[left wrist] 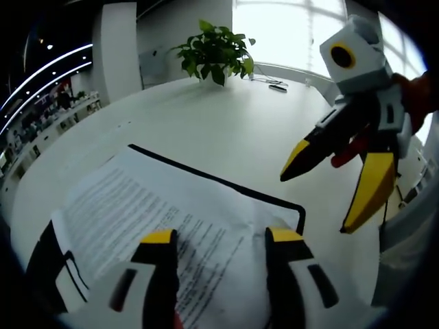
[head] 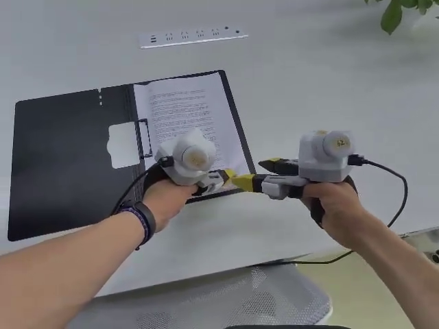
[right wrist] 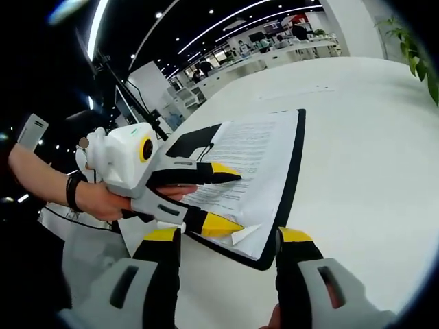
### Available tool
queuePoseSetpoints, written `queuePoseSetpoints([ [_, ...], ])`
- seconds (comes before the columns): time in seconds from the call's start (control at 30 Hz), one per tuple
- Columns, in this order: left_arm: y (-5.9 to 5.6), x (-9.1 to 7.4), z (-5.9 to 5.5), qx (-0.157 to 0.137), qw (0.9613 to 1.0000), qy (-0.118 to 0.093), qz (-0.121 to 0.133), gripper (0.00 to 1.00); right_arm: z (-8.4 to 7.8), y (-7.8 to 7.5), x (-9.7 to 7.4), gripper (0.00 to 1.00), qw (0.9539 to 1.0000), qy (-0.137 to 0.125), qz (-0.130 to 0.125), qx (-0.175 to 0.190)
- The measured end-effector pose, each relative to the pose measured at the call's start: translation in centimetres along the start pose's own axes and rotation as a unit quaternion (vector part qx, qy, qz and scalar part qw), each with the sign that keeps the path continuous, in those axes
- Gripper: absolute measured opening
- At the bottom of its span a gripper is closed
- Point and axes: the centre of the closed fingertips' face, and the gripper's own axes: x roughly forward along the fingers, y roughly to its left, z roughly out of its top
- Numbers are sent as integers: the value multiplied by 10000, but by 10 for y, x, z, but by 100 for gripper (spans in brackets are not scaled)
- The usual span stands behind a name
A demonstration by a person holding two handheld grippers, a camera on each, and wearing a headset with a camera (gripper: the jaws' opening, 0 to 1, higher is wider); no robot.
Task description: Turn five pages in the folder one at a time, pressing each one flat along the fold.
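The black folder (head: 62,164) lies open on the white table, its printed page (head: 188,113) on the right half. My left gripper (head: 223,179) hovers at the page's near right corner, jaws open; in its own view the left gripper (left wrist: 221,236) straddles the page (left wrist: 158,205). My right gripper (head: 262,173) points left toward that same corner from just off the folder, open and holding nothing. In the right gripper view, the right gripper (right wrist: 228,235) faces the left gripper (right wrist: 223,199), with the page corner (right wrist: 245,234) slightly curled beside the left's lower jaw.
A white power strip (head: 192,35) lies at the far side of the table, with a potted plant (head: 394,10) at the far right corner. The table's front edge (head: 226,271) runs close below my hands, over a mesh chair (head: 274,295). A black cable (head: 398,195) trails from the right gripper.
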Motion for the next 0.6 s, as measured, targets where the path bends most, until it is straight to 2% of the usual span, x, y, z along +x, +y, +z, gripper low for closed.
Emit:
queuePoseSetpoints([
  [0.37, 1, -1, 0, 5, 10000, -30, 17, 48, -11, 11, 15, 50, 9992, 123, 299, 252],
  [0.6, 0, -1, 1, -19, 10000, -40, 4, 48, -13, 7, 19, 43, 9988, 129, 235, 402],
])
